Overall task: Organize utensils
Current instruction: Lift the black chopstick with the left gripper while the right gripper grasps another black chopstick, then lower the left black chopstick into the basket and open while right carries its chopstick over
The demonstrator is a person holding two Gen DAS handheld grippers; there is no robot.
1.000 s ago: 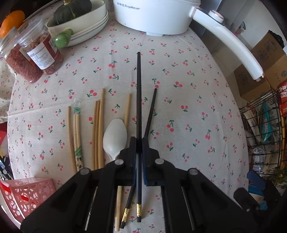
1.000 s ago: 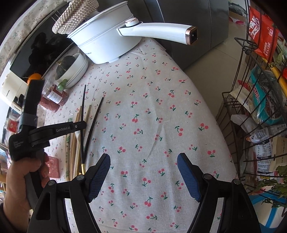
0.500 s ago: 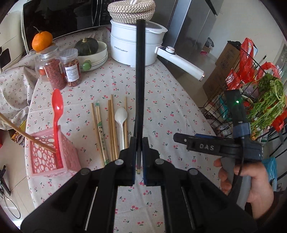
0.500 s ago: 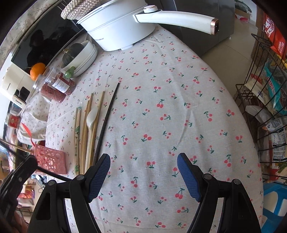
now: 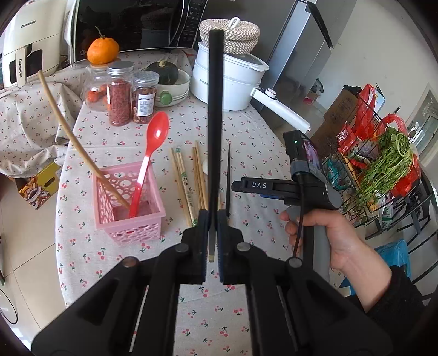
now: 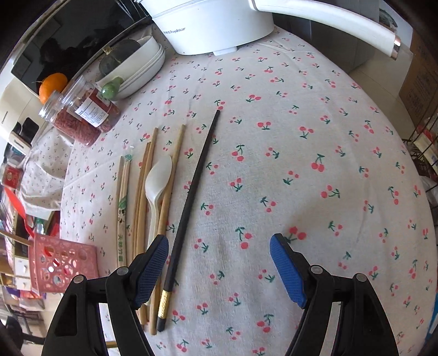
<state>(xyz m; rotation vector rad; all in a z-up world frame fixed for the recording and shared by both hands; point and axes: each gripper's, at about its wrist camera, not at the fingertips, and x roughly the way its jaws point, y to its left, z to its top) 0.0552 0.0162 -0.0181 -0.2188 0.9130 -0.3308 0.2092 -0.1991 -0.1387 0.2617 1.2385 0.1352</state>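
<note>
Right of the pink basket (image 5: 128, 210), left gripper (image 5: 211, 232) clamped a black chopstick (image 5: 215, 131).
Held near its end, it could swing and miss; right gripper (image 6: 219, 263) stood open, empty.

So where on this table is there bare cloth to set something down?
Free: the wide cherry cloth right of the black chopstick, up to the white pot. Crowded: the strip left of it, with bamboo chopsticks, white spoon, pink basket and jars.

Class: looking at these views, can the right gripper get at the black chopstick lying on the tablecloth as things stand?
Probably yes. The right gripper has its jaws open right above the black chopstick, with nothing lying over it.
</note>
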